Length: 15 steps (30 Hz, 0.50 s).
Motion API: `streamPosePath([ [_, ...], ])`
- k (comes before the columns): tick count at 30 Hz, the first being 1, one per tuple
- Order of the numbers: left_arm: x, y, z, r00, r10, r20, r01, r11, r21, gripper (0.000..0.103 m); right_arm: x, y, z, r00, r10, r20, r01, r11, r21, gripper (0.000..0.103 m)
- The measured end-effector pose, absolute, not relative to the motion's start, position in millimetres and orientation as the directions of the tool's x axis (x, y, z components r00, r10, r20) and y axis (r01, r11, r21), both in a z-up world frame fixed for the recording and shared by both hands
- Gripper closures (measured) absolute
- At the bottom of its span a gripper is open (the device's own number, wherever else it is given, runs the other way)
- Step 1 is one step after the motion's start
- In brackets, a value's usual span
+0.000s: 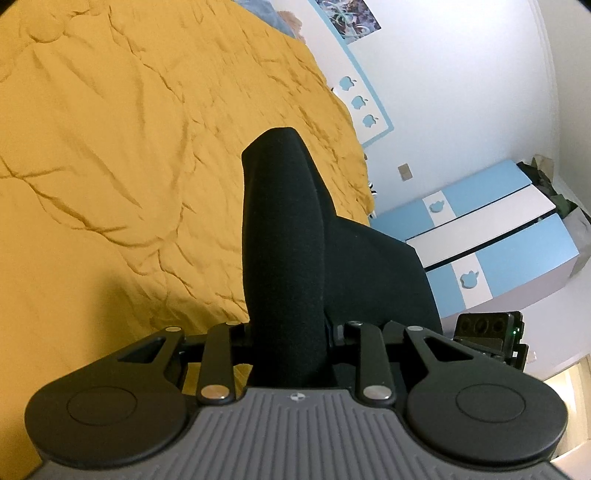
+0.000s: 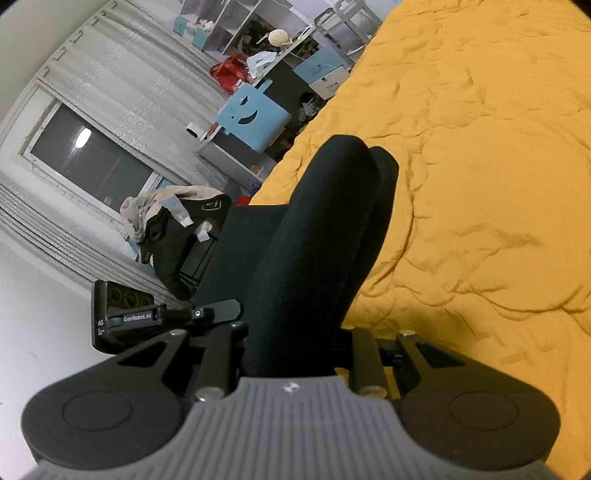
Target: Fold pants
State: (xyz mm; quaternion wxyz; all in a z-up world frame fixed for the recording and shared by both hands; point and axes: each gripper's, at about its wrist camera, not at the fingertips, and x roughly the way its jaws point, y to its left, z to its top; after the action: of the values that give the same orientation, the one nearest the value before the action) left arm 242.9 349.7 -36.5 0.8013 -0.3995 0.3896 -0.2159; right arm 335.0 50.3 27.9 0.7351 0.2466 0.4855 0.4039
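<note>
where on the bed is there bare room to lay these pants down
The wrinkled yellow bedspread lies bare left of the black pants in the left wrist view, and right of them in the right wrist view. It is crowded off the bed: a cluttered desk and piled clothes. Both claws are shut on the pants.

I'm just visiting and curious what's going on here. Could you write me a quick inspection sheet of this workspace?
Surface: bed under a wrinkled yellow cover.
Job's things: black pants, held up over the bed.
Clutter: clothes pile beside the bed.
Grippers: left gripper and right gripper both shut on the pants.
Cables: nothing seen.
Surroundings: blue-and-white wardrobe, curtains, window, shelves.
</note>
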Motion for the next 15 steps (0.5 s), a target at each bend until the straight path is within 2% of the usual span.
streamPosePath([
  [15,283.5,375.3,-38.0,0.607,-0.642,-0.468,0.017,0.599,-0.801,0.071,379.1,77.9,19.1,0.200,0.836,-0.511,-0.349,0.548,0.760,0.083],
])
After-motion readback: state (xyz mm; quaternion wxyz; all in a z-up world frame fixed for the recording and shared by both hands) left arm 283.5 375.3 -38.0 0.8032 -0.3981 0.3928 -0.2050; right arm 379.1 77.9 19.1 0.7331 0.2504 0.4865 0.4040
